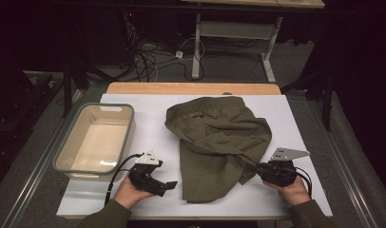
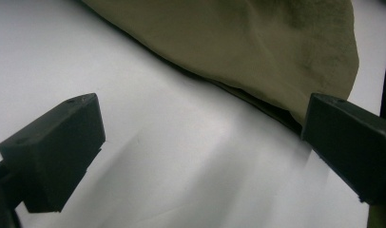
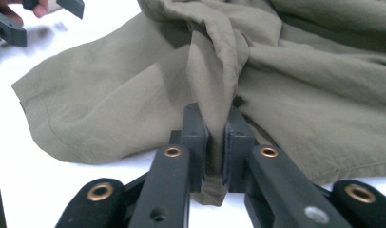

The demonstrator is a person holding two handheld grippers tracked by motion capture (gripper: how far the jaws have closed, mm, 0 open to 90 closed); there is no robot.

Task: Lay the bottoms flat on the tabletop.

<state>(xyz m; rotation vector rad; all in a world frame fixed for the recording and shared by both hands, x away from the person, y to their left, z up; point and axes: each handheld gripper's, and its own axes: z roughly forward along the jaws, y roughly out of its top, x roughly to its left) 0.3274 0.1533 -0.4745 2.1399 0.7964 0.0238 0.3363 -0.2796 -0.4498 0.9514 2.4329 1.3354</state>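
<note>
Nearest the person, at the front edge of the white table [image 1: 148, 135], two hands each hold a black gripper. The right gripper [image 1: 258, 167] lies at the front right corner of the olive-green garment [image 1: 217, 142], and its jaws are clamped on a pinched fold of that cloth; in the right gripper view the fabric runs down between the two pads and a small tail of it pokes out below them [image 3: 215, 142]. From that pinch the cloth rises in a taut ridge toward the garment's middle. A grey three-cornered plate [image 1: 287, 153] sits on top of this gripper, just off the garment's right edge.

The left gripper [image 1: 168, 185] rests just left of the garment's front left hem, apart from the cloth. Its jaws stand wide apart with nothing between them; in the left gripper view [image 2: 200, 156] bare white table shows between them and the garment's edge [image 2: 257, 42] lies just beyond.

The garment itself lies crumpled and partly spread across the middle of the table, its lower part flat and its upper part bunched in folds.

Left of the garment, well apart from it, stands a grey-rimmed rectangular plastic tub [image 1: 127, 137]. Beyond the garment runs the table's wooden far edge [image 1: 191, 88].
</note>
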